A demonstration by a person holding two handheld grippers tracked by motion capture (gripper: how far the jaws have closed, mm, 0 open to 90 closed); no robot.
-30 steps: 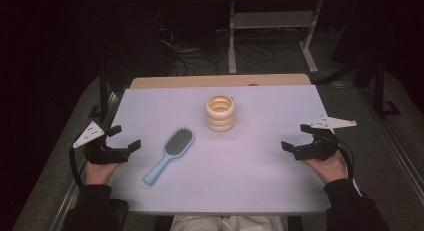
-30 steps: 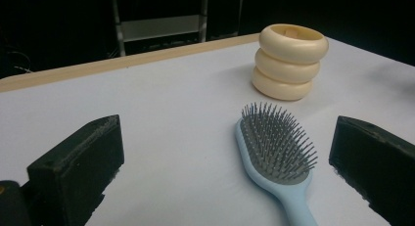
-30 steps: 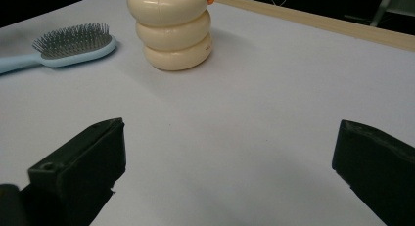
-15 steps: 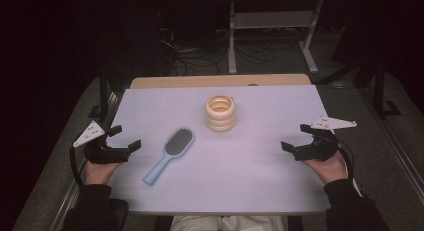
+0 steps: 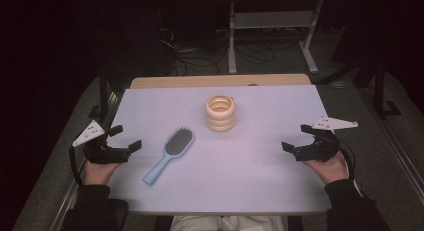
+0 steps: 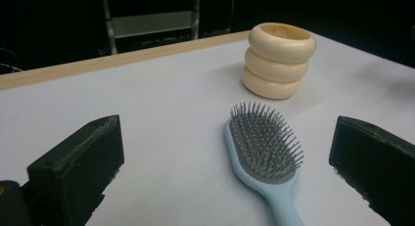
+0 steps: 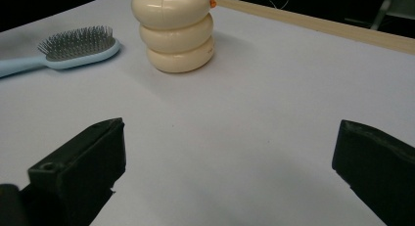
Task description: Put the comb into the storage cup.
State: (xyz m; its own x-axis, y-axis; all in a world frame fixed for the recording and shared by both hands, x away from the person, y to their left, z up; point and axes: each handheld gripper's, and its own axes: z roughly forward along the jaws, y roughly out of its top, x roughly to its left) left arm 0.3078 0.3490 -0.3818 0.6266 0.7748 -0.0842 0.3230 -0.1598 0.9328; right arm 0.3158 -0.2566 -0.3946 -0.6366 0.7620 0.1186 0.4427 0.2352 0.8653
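My left gripper (image 5: 125,139) and right gripper (image 5: 295,138) hover with jaws apart, flanking the brush (image 5: 170,148) and cup (image 5: 220,112).

Brush (image 6: 264,152) handle cut off at bottom edge, left gripper view; holder (image 7: 173,30) top cropped, right gripper view

Light falls from above onto the pale lilac rectangular table top (image 5: 260,166), leaving the room behind its far edge almost black. The high view is dim, soft and grainy. In the left gripper view the light blue plastic hairbrush with grey bristles (image 6: 264,147) looks sharp, while the cream ribbed ring-stacked cup (image 6: 278,59) casts a faint, soft shadow. The near black jaws are slightly blurred.
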